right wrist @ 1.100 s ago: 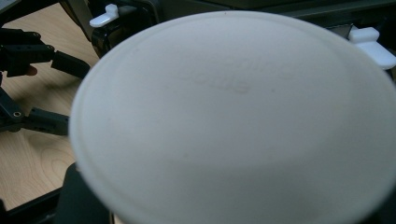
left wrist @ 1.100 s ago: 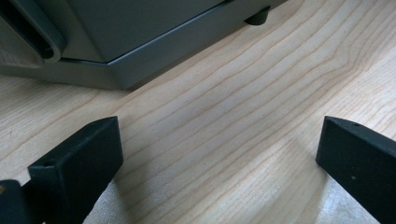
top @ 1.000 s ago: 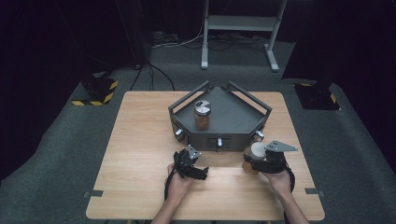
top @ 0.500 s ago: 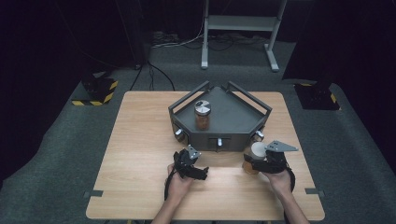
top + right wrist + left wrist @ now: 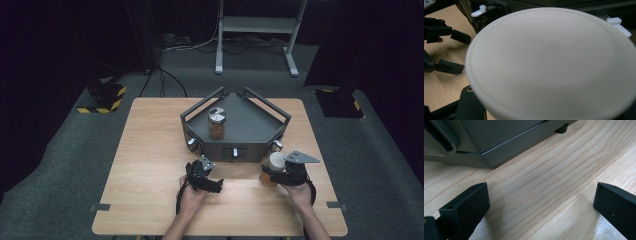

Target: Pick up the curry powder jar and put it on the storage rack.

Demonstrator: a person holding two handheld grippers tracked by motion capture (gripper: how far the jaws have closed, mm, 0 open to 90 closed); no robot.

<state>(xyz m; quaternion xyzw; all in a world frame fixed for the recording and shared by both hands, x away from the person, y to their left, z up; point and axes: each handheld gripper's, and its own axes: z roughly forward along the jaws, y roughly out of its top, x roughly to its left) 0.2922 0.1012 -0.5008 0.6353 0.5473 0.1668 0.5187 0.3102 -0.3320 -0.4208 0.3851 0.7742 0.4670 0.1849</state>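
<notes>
Gripping a jar with a white lid (image 5: 274, 167), the right gripper (image 5: 286, 173) is holding it upright on the wooden table (image 5: 150, 150), just in front of the right front corner of the grey tray (image 5: 250, 125); its jaws have just been closing, and the jar is sitting between them with the pads pressing on its sides. In the right gripper view the white lid (image 5: 554, 62) is looming large and blurred, while one black jaw is showing at the lower left beside it. Brownish contents are showing below the lid in the high view, though what they are cannot be told. The left gripper (image 5: 209, 181) is lying low over the table near the middle of the tray's front edge, well apart from the jar, and its jaws are standing wide with nothing but bare wood between them; the fingertips (image 5: 466, 205) are hovering just short of the tray's wall (image 5: 506, 147) without touching it. Inside the tray a second jar (image 5: 216, 123) is standing upright left of centre, with a metal-coloured lid and orange-brown contents. Small white-tipped knobs (image 5: 235, 151) are sticking out of the tray's front wall.
</notes>
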